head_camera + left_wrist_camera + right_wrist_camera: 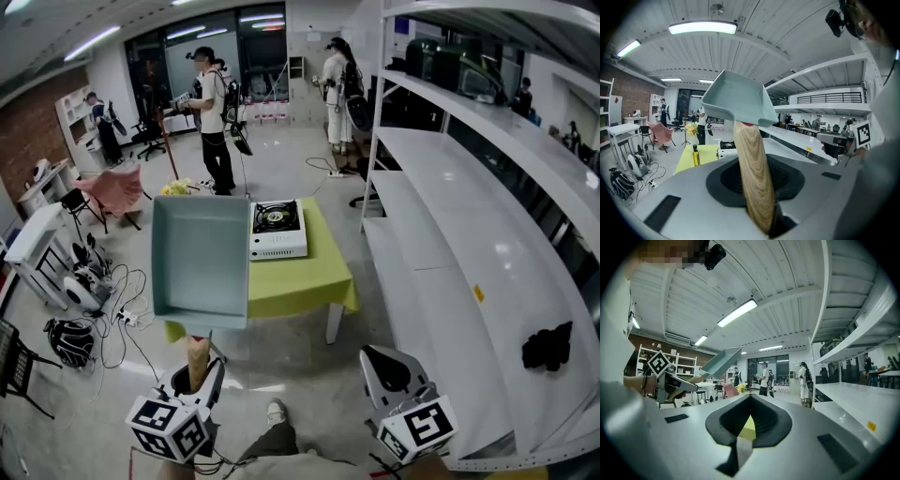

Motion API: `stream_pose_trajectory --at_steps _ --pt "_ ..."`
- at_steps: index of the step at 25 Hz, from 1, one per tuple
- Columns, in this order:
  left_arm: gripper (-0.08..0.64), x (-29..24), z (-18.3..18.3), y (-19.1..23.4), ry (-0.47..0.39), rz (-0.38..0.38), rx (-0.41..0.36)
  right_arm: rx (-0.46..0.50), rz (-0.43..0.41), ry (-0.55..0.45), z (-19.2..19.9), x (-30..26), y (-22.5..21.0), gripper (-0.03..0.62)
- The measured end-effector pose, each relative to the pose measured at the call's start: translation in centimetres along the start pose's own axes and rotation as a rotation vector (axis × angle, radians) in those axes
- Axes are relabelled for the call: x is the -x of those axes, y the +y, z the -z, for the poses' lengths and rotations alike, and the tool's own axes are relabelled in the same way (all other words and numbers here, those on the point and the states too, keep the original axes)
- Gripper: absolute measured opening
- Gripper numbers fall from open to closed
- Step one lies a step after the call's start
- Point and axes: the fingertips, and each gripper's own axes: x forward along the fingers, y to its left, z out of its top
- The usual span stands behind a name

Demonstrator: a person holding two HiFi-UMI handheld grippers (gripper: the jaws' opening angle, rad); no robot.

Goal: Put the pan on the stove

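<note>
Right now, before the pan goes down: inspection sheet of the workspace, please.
Surface: green table, bare in front of the stove.
Job's things: white stove on the table, nothing on its burner; teal pan held in the air, not on the stove.
Clutter: oil bottle standing on the table; yellow flowers beyond it.
Grippers: left tool shut on the pan's wooden handle; right tool empty, jaws slightly apart.
Cables: tangle on the floor left of the table.
Surroundings: white shelving at right; people standing at the far end.
</note>
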Motion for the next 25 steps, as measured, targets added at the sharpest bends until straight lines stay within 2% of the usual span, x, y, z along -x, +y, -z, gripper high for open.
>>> stream_pose_trajectory --at_steps 14,25 --pt "0.100 -6.0 -0.5 2.8 -0.023 0.004 -0.009 0.025 -0.034 0.021 2.1 -6.2 -1.6 0.006" --pt "0.100 -14.4 -2.0 7.7 0.021 0.016 0.001 -0.001 -0.035 0.066 3.5 -15.8 -5.5 0.006"
